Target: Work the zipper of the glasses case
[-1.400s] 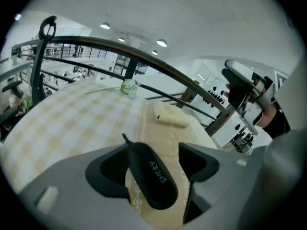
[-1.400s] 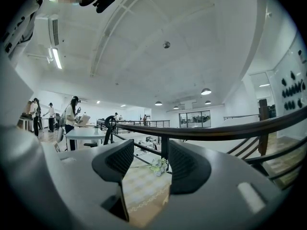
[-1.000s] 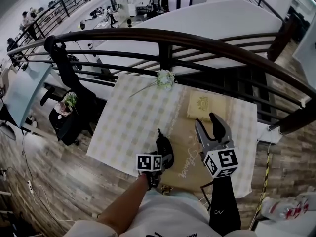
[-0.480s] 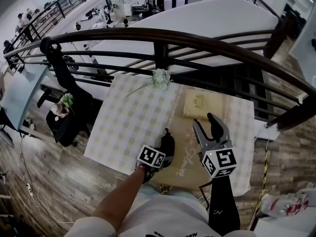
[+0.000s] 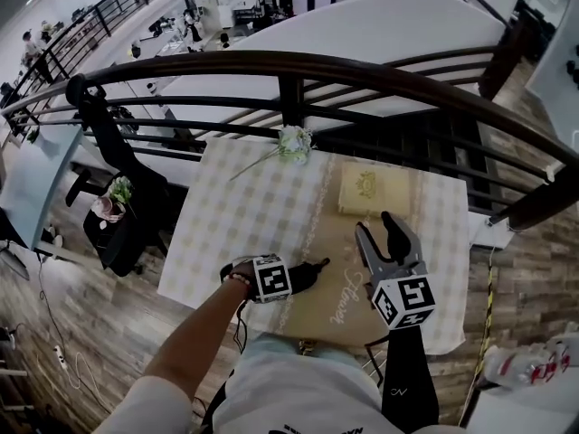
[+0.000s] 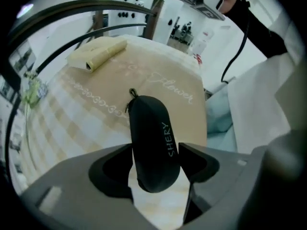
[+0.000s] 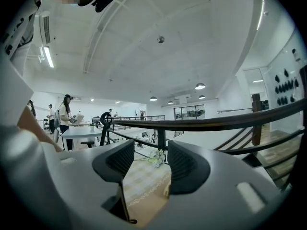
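Checked cloth (image 5: 240,211), smooth oval case (image 6: 152,143)

One of each on the table, two grippers.
One case (image 6: 152,140) at 6 o'clock on the one table (image 5: 226,208). One flower sprig (image 5: 297,143) at 12. One yellow cloth (image 5: 367,189) at 1. One brown runner (image 5: 360,289). Two grippers, left (image 6: 156,164) and right (image 7: 144,164), each with one marker cube. One railing (image 5: 298,63) beyond.

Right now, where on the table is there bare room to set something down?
Free: the checked tablecloth left of the beige runner, from the white flower down to the left gripper. Crowded: the runner, with glasses case, right gripper and folded yellow cloth.
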A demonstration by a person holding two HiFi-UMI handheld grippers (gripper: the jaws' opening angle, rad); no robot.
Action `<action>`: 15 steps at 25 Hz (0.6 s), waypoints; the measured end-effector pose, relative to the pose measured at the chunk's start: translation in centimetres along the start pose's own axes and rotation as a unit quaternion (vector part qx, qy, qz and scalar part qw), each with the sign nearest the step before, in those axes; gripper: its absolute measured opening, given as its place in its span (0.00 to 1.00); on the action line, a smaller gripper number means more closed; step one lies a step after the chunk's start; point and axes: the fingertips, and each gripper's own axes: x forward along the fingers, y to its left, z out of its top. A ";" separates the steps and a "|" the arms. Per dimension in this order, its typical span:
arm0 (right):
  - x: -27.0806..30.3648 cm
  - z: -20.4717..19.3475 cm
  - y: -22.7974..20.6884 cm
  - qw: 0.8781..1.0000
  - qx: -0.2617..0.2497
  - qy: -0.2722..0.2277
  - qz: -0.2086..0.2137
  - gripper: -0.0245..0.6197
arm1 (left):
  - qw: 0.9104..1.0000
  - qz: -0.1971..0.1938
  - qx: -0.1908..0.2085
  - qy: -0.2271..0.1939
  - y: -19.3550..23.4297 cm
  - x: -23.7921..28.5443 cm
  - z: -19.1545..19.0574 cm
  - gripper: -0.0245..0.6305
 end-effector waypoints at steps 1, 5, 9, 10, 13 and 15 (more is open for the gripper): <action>0.1 -0.1 0.1 1.000 -0.001 0.002 -0.004 0.42 | 0.999 0.010 0.040 0.014 0.7 -0.5 -0.2 0.52; 0.8 0.0 0.5 1.000 -0.006 0.011 -0.022 0.42 | 0.986 0.013 0.164 0.030 1.9 -1.9 0.1 0.54; 1.5 0.2 1.1 0.999 -0.007 0.018 -0.042 0.42 | 0.985 -0.013 0.170 0.012 0.6 -0.2 0.0 0.57; 1.7 0.3 1.4 0.999 -0.011 0.019 -0.045 0.42 | 0.986 -0.011 0.167 0.002 0.5 0.0 -0.1 0.59; 2.4 0.3 2.4 0.998 -0.020 0.027 -0.049 0.42 | 0.986 -0.006 0.166 -0.030 0.2 -0.4 -0.1 0.59; 2.7 -0.3 3.2 0.998 -0.030 0.042 -0.040 0.42 | 0.985 -0.001 0.165 -0.052 0.1 -1.1 -0.1 0.59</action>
